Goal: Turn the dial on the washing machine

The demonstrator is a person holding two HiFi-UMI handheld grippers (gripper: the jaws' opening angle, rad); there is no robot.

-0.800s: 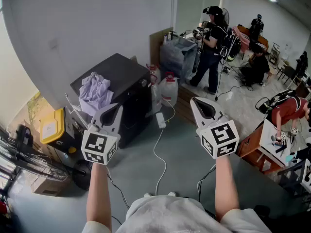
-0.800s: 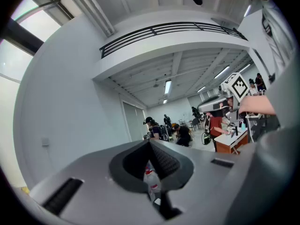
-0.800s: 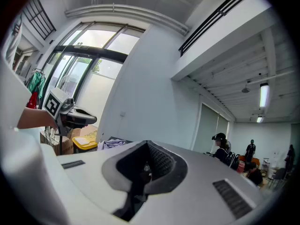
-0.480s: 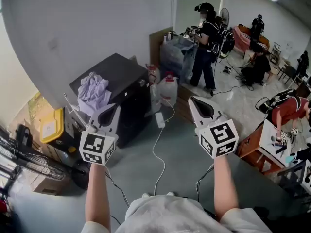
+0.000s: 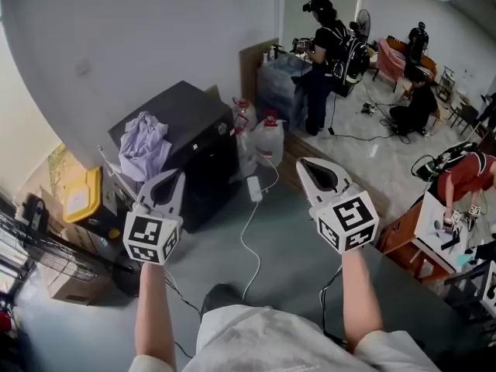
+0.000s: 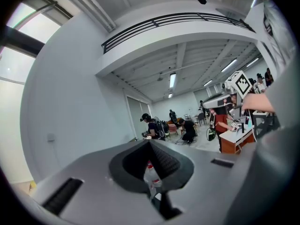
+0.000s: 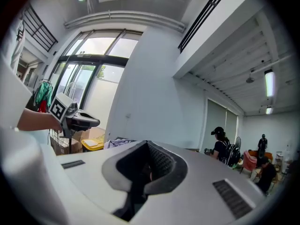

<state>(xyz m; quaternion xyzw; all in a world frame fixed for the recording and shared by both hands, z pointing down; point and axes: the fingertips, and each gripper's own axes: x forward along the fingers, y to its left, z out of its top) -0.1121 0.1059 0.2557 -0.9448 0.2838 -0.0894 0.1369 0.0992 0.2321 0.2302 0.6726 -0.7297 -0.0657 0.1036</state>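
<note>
Against the left wall, ahead of both grippers: black washing machine (image 5: 194,126), a box-shaped unit on the grey floor (image 5: 287,246); small light controls sit at its upper front edge, too small to tell which is the dial. On its top, a crumpled lavender cloth (image 5: 143,147). Just right of it, clear jugs with red caps (image 5: 268,141); a white cable with plug block (image 5: 254,189) trails towards the near side. Left of the machine, a yellow-lidded bin (image 5: 80,199). Left gripper (image 5: 172,177): held level, near the machine's front but apart from it, jaws pressed together on nothing. Right gripper (image 5: 304,163): level, well right of the machine, jaws pressed together, empty. Far right, people (image 5: 322,60) at work.
</note>
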